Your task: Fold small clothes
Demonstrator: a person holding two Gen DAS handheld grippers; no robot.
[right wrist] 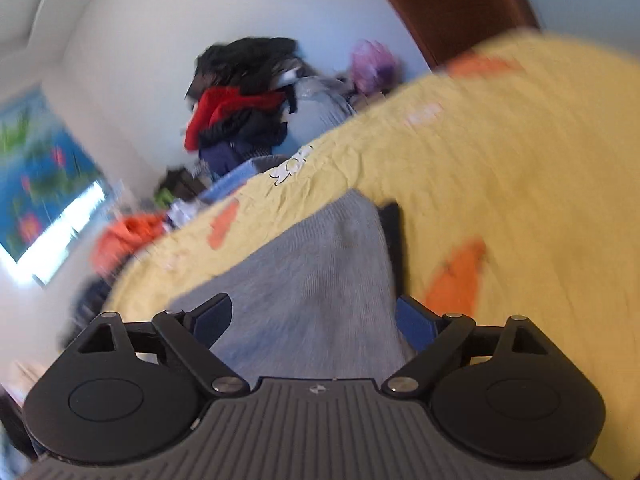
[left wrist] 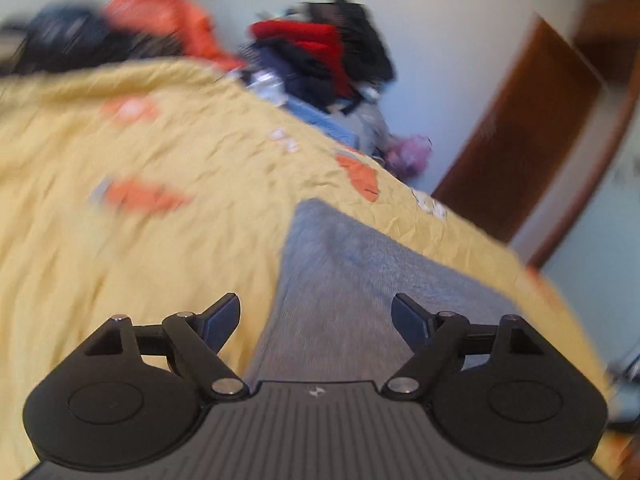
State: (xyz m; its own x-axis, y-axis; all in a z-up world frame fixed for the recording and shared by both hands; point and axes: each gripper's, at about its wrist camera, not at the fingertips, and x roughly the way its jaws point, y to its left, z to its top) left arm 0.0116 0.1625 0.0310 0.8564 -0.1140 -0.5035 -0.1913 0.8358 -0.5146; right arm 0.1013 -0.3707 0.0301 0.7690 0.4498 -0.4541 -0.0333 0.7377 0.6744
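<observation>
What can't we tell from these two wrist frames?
- Grey garment: near end hidden under the left gripper body; fold state unclear.
- Right wrist: black object beside the garment, mostly covered.
- Clothes pile: motion blur, items indistinct.
- Yellow bedspread: prints smeared.

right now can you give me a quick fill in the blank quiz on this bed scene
1. The grey garment lies on a ____ bedspread.
2. Both the left hand-held gripper and the right hand-held gripper have their jaws ____.
3. The door is made of brown ____.

Missing words: yellow; open; wood
</observation>
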